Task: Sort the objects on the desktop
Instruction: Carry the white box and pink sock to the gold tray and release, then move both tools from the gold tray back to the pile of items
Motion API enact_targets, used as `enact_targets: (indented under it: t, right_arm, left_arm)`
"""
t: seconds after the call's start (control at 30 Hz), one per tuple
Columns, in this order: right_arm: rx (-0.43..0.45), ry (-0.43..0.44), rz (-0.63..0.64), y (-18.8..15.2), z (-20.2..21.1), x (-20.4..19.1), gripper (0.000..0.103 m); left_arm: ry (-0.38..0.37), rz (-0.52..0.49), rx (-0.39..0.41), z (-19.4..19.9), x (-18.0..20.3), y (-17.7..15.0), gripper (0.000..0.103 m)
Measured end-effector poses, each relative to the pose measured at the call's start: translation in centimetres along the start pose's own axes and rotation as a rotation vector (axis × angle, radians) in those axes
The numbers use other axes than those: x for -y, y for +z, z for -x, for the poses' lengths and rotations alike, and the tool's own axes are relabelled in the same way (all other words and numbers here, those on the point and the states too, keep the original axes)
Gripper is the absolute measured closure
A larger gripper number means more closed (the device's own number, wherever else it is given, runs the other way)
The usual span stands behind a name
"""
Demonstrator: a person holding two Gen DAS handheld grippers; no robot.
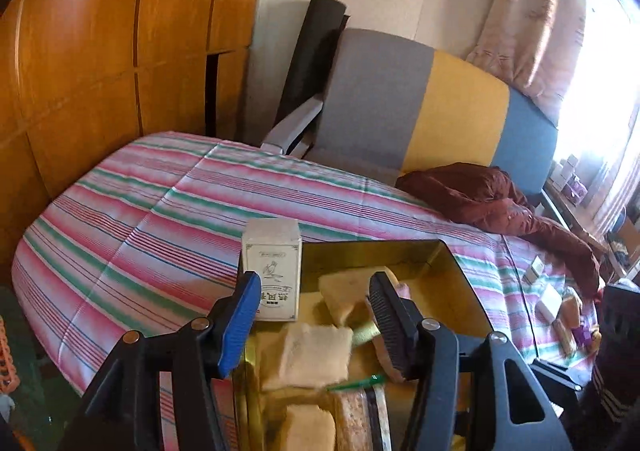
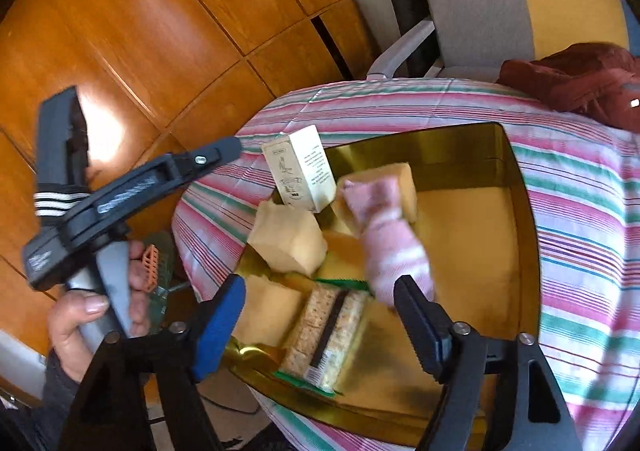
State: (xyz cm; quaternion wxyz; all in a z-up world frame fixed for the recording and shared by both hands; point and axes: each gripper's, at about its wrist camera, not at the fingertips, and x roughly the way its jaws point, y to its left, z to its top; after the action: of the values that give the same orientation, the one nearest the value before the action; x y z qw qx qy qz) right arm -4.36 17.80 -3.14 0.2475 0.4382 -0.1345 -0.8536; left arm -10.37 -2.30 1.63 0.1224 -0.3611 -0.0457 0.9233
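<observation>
A gold tray (image 2: 516, 187) (image 1: 448, 259) sits on the striped tablecloth. In it lie beige sponge blocks (image 2: 288, 237) (image 1: 312, 355), a green-wrapped cracker pack (image 2: 328, 335), a pink striped sock (image 2: 388, 247) and a white box (image 2: 302, 171) (image 1: 274, 271) leaning at the tray's left rim. My left gripper (image 1: 316, 315) is open above the tray, empty. My right gripper (image 2: 320, 319) is open over the tray's near part, with the sock just off its right finger (image 2: 416, 315), blurred. The left gripper also shows in the right wrist view (image 2: 224, 149), held by a hand.
A dark red jacket (image 1: 492, 199) lies at the table's far right. Small boxes and packets (image 1: 556, 303) sit on the cloth right of the tray. A grey, yellow and blue chair back (image 1: 432, 107) stands behind the table. Wooden cabinets (image 1: 100, 51) fill the left.
</observation>
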Motion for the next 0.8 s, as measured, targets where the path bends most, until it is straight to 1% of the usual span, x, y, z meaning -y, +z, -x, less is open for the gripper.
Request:
enact_targets:
  t: [0.03, 0.07, 0.1, 0.2, 0.3, 0.47, 0.63, 0.8]
  right_arm:
    - [0.002, -0.008, 0.0, -0.2, 0.1, 0.0, 0.023]
    - [0.009, -0.021, 0.003, -0.4, 0.3, 0.1, 0.018]
    - [0.021, -0.036, 0.01, -0.6, 0.7, 0.1, 0.015]
    - [0.046, -0.078, 0.047, -1.3, 1.6, -0.1, 0.013]
    - [0.076, -0.141, 0.098, -1.9, 2.7, -0.6, 0.007]
    - [0.112, -0.201, 0.141, -2.5, 4.0, -1.1, 0.004]
    - [0.138, -0.256, 0.173, -3.3, 5.1, -1.1, 0.004]
    - [0.145, -0.301, 0.182, -4.2, 6.0, -0.4, 0.004]
  left_arm:
    - [-0.003, -0.007, 0.005, 0.5, 0.4, -0.3, 0.046]
    - [-0.003, -0.011, 0.01, 0.9, 0.7, -0.7, 0.046]
    - [-0.004, -0.015, 0.014, 1.2, 1.0, -0.9, 0.046]
    - [-0.008, -0.026, 0.029, 2.3, 2.0, -1.9, 0.046]
    - [0.0, -0.046, 0.047, 3.3, 3.0, -2.7, 0.046]
    - [0.008, -0.067, 0.06, 4.4, 4.4, -3.4, 0.046]
    - [0.033, -0.103, 0.042, 4.5, 5.7, -4.3, 0.046]
    - [0.01, -0.118, 0.028, 4.6, 6.5, -4.9, 0.046]
